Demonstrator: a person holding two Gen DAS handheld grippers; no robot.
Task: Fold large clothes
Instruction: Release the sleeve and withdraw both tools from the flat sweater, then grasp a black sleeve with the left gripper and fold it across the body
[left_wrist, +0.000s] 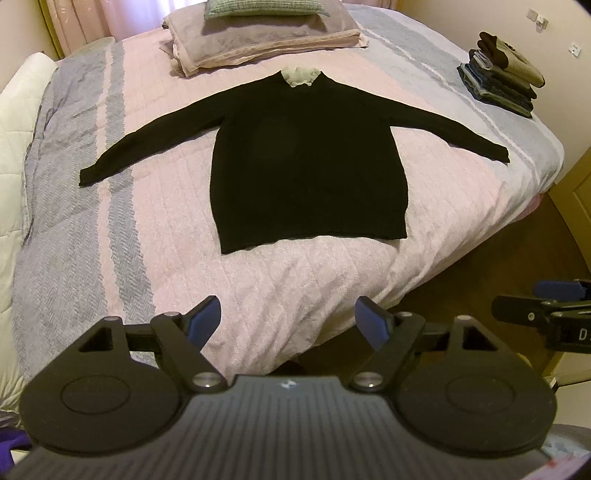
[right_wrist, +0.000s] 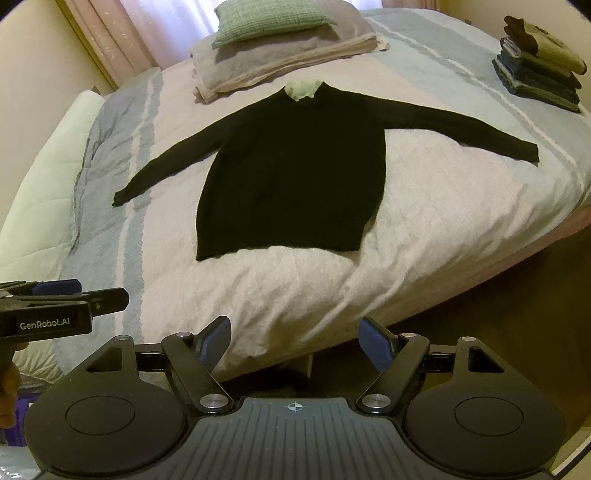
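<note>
I could read "GenRobot.AI" in white on the side of my left gripper (right_wrist: 64, 291) where it poked into the right wrist view; in the left wrist view the body of my right gripper (left_wrist: 557, 291) showed only a "D" and the start of a second character before the edge cut it off. I could make out no other writing.

The black sweater (left_wrist: 306, 162) lay flat on the bed (left_wrist: 110, 229), both sleeves spread wide, its hem toward me and a pale collar (left_wrist: 300, 76) showing at the neck. The knit was so dark that I could not make out any seams or folds in it. Behind the collar sat a folded blanket (left_wrist: 266, 40) with a green pillow (left_wrist: 266, 8) on top, the pillow cut off at the upper edge of the left view. A stack of folded clothes (left_wrist: 502, 74) stood near the far right corner of the bed, well apart from the sweater.

My left fingers (left_wrist: 207, 317) stood apart with nothing between them, hanging over the near edge of the bed, short of the sweater's hem. My right fingers (right_wrist: 218, 343) were spread the same way and held nothing. Part of a hand (right_wrist: 9, 391) showed at the left edge of the right view, mostly cut off.
</note>
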